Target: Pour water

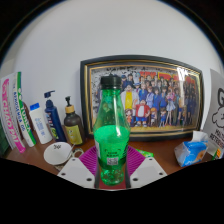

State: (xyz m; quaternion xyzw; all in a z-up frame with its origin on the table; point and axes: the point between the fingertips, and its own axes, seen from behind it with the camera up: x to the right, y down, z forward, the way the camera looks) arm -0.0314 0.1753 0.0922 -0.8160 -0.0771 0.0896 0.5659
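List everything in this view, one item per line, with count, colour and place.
bottle: one, green, yellow cap, upright between the fingers.
framed photo: one, dark frame, a group picture, against the wall behind the bottle.
toiletry containers: several, white, blue, amber and pink-and-green, in a row beside the photo.
round dish: one, white, on the table in front of the containers.
white and blue items: a few, on the far side of the bottle; too unclear to name.
table: one, brown.
wall: white, behind everything.
fingers: two, white with magenta pads, pressed on the bottle's sides.
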